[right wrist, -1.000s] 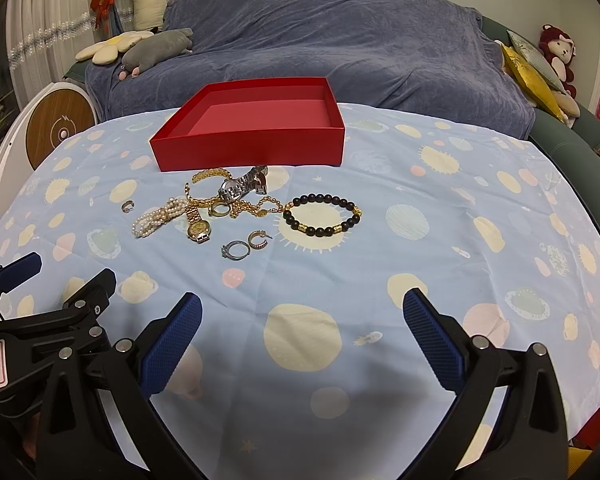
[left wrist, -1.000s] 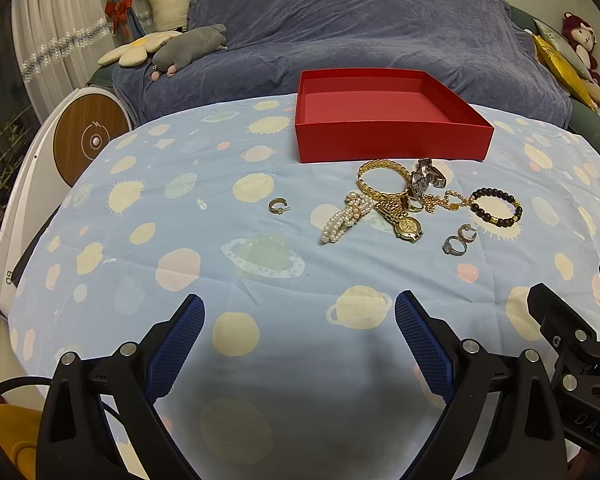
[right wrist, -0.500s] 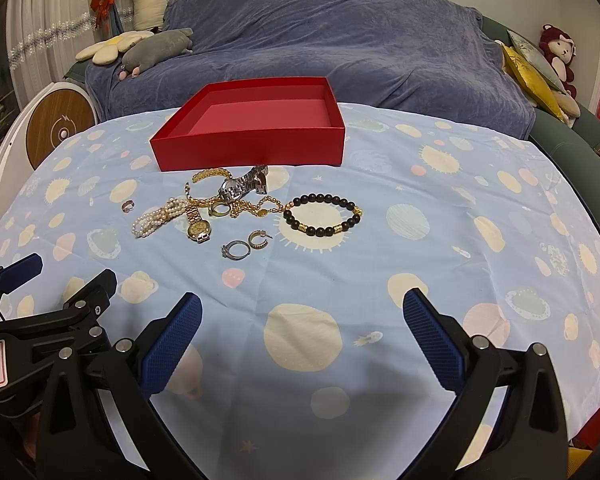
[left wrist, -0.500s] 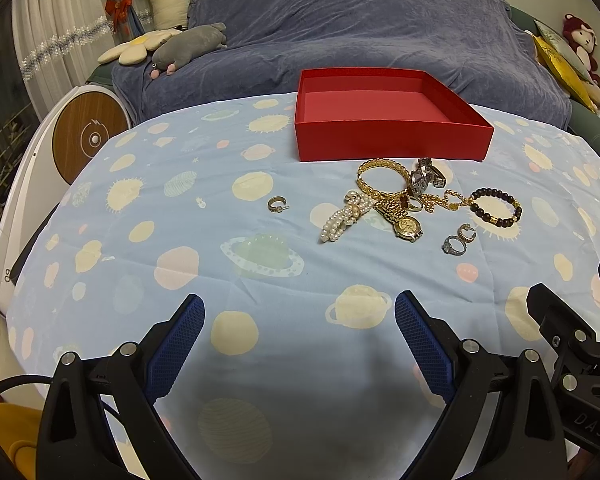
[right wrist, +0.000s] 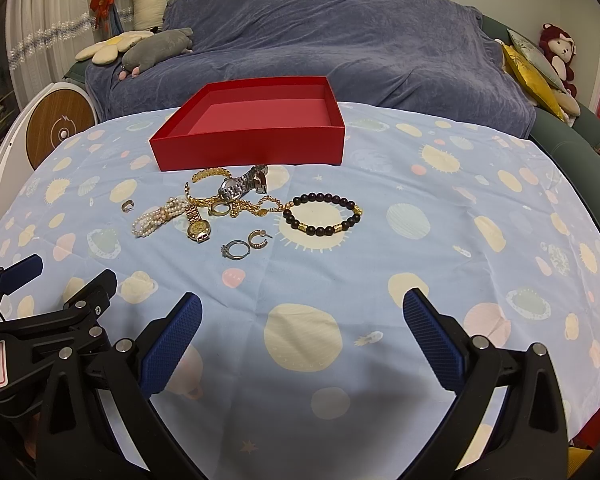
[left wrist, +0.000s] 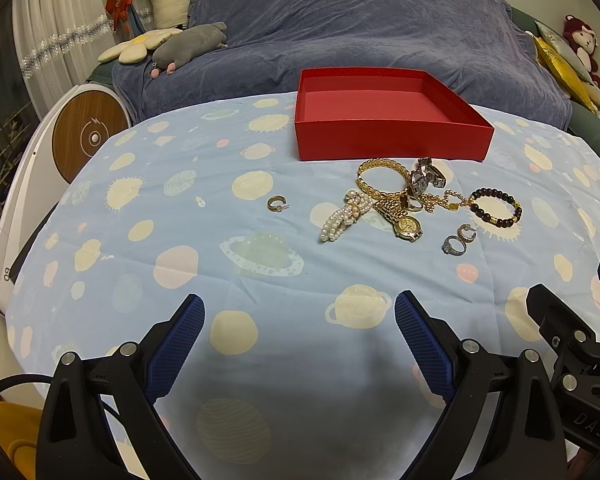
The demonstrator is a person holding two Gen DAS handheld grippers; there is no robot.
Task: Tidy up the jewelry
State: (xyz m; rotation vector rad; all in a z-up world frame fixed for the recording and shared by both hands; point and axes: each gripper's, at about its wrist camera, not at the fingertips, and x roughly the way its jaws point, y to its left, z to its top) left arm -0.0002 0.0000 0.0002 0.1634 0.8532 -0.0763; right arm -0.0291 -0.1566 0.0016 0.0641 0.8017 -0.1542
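Both grippers, left [left wrist: 300,340] and right [right wrist: 302,336], hang spread wide and empty; the jewelry [left wrist: 400,204] lies well ahead, before the red box [right wrist: 252,128]. Only the right view shows the left gripper's label.

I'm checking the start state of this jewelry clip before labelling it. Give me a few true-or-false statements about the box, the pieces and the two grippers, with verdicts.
1. The red box holds no jewelry. True.
2. The left gripper is shut on a ring. False: its jaws are wide apart and hold nothing.
3. The dark beaded bracelet lies on the cloth on the right side of the pile. True.
4. The pearl bracelet lies inside the box. False: it lies on the tablecloth, in front of the box.
5. The right gripper is open. True.
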